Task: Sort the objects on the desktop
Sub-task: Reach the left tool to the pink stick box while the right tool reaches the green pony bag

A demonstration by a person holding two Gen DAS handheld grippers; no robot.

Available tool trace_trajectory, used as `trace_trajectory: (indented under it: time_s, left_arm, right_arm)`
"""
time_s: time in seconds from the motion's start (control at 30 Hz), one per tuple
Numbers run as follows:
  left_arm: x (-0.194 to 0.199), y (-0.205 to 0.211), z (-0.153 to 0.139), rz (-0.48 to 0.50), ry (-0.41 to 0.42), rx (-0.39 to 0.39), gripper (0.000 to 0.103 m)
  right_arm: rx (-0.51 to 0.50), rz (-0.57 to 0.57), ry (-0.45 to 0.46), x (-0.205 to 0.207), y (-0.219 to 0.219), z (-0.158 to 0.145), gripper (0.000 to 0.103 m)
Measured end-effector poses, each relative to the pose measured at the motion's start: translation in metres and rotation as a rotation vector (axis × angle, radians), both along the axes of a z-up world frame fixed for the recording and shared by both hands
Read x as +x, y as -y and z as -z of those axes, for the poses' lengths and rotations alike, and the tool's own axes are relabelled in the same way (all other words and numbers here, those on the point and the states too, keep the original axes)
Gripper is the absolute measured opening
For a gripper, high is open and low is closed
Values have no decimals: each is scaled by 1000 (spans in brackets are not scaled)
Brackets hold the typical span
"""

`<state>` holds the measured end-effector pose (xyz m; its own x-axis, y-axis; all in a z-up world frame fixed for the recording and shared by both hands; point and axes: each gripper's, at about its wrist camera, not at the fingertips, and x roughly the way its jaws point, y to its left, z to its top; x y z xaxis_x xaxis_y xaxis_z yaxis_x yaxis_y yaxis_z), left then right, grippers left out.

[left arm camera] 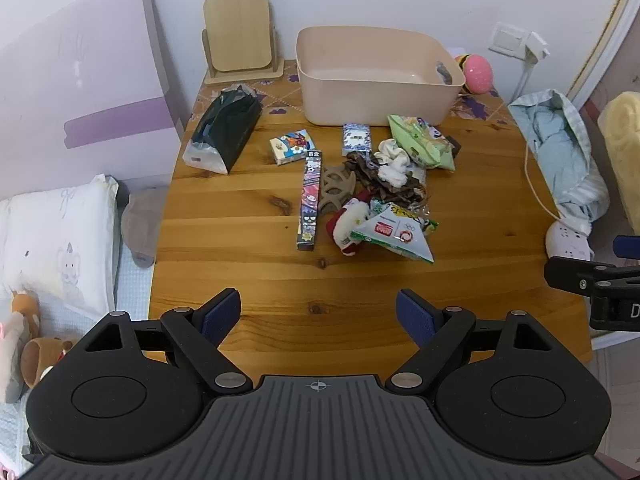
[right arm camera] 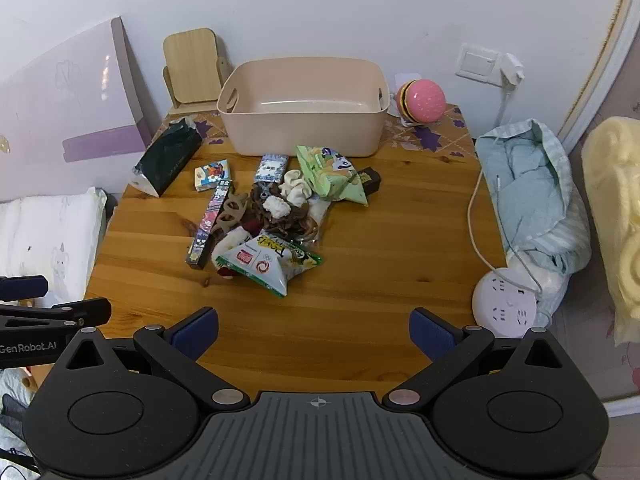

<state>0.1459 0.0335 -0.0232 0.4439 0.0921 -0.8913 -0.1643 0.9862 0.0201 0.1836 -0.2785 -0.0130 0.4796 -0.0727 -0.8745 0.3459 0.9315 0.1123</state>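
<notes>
A pile of small objects lies mid-table: a white-green snack bag (left arm camera: 394,236) (right arm camera: 268,262), a long cartoon box (left arm camera: 309,200) (right arm camera: 210,220), a small colourful box (left arm camera: 292,146) (right arm camera: 212,175), a green snack pack (left arm camera: 424,140) (right arm camera: 330,174), white socks (left arm camera: 394,164) and brown hair ties (right arm camera: 280,216). An empty beige bin (left arm camera: 372,76) (right arm camera: 304,108) stands behind them. My left gripper (left arm camera: 318,312) is open and empty above the near table edge. My right gripper (right arm camera: 314,330) is open and empty, also near the front edge.
A dark tissue pack (left arm camera: 224,130) (right arm camera: 168,158) lies at the back left, and a wooden stand (left arm camera: 238,36) behind it. A pink toy ball (right arm camera: 424,100), a blue cloth bundle (right arm camera: 528,184) and a white power strip (right arm camera: 506,304) sit at the right. A bed with a pillow (left arm camera: 56,236) is left of the table.
</notes>
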Motion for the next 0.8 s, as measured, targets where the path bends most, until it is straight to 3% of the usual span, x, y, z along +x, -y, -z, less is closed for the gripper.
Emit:
trace_trajectory:
  time_s: [0.17,0.4,0.47,0.8]
  left_arm:
    - [18,-1,6,-23,-19,9,86]
    - [44,4,15,-36,-48,17,86]
    - [50,6,18,-86,-59,45,86]
    - [89,8,47,-109,-132,40,86]
  right_arm:
    - [1,-12,-6,18,11,10,103]
    - [-144,-54,21,38,22,21,103]
    - [-144,-55,24,44,28,24,103]
    - [-99,-1,10,75,67,52,103]
